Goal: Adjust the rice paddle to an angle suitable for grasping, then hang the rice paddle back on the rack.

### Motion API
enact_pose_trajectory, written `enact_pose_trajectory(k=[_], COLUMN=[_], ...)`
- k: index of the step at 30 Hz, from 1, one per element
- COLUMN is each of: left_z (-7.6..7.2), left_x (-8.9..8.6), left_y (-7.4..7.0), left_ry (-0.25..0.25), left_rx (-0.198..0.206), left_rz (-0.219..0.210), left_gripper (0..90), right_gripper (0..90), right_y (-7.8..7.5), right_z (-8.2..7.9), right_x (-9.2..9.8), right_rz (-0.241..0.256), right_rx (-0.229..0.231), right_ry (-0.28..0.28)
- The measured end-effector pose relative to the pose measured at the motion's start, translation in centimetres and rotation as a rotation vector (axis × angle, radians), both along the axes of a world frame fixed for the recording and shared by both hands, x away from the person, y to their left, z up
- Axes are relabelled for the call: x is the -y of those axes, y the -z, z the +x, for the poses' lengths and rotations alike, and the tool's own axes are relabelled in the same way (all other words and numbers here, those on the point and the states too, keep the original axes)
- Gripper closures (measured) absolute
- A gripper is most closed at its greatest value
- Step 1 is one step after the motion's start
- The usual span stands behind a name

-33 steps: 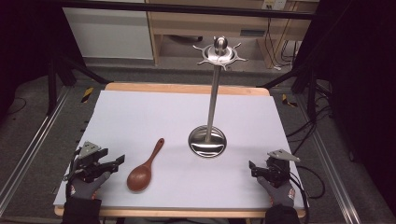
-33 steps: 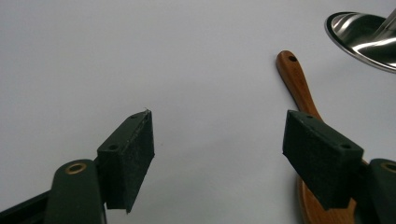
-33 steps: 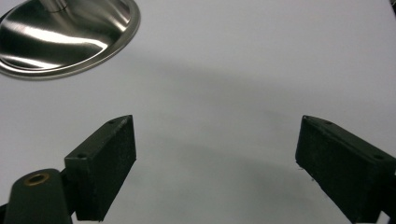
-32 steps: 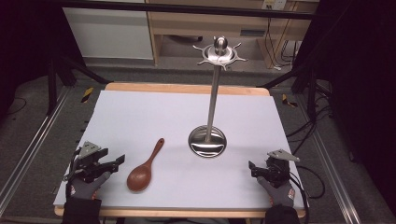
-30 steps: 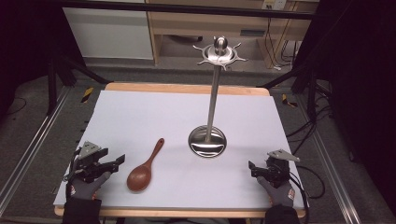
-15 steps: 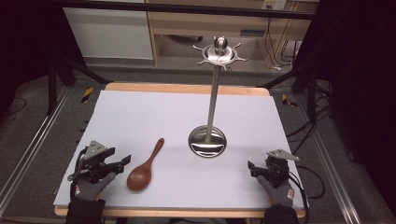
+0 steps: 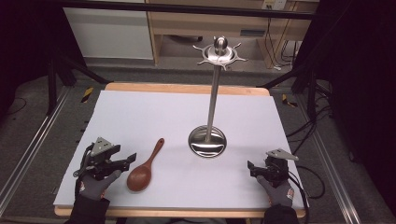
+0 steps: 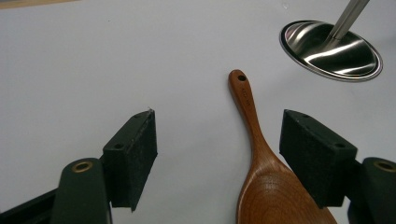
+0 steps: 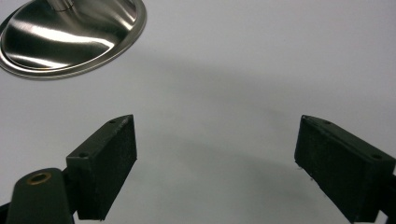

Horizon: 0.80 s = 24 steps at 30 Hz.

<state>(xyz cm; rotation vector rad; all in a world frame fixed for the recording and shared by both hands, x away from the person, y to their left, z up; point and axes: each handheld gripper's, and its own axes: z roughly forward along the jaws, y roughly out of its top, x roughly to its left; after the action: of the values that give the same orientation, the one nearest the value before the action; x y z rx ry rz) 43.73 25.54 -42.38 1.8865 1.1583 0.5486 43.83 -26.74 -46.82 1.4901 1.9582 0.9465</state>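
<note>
Moved: left gripper (image 7: 128, 160) has slid in toward the wooden spoon (image 7: 144, 167) since a second ago; right gripper (image 7: 251, 167) has kept its place.
Left gripper: jaws spread wide, holding nothing; in the left gripper view the spoon's bowl (image 8: 280, 196) sits between them, close to the right-hand jaw, not touching that I can see.
Right gripper: jaws wide apart over bare surface, nothing held, near the front right corner.
Spoon: lying flat near the front left of the table, bowl toward the person, handle pointing away toward the stand, a small hole at the handle tip.
Stand: steel utensil stand (image 7: 214, 95) upright mid-table, round dished base (image 7: 207, 141), hooked crown on top, well apart from both grippers.
Surface: white sheet (image 7: 154, 116) over a wooden-edged table (image 7: 187, 87).
Room: dark surroundings, grey floor with metal rails (image 7: 28, 154) either side, pale cabinets (image 7: 109, 28) behind, cables at right.
</note>
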Motion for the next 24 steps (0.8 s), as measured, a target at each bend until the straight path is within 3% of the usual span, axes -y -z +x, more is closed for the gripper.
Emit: enact_pose_trajectory(k=[18,24], left_z=[1.3,1.8], left_x=[1.5,2.4], left_y=[-2.6,-2.8], left_ry=[0.038,0.050], left_rx=[0.017,0.009], left_rz=[0.013,0.023], left_gripper=[27.5,28.2], right_gripper=[13.1,13.0], right_y=[0.0,0.0], right_z=[-0.1,-0.1], right_x=[0.2,0.2], right_rz=[0.001,0.000], right_rx=[-0.004,-0.008], right_ry=[0.009,0.009])
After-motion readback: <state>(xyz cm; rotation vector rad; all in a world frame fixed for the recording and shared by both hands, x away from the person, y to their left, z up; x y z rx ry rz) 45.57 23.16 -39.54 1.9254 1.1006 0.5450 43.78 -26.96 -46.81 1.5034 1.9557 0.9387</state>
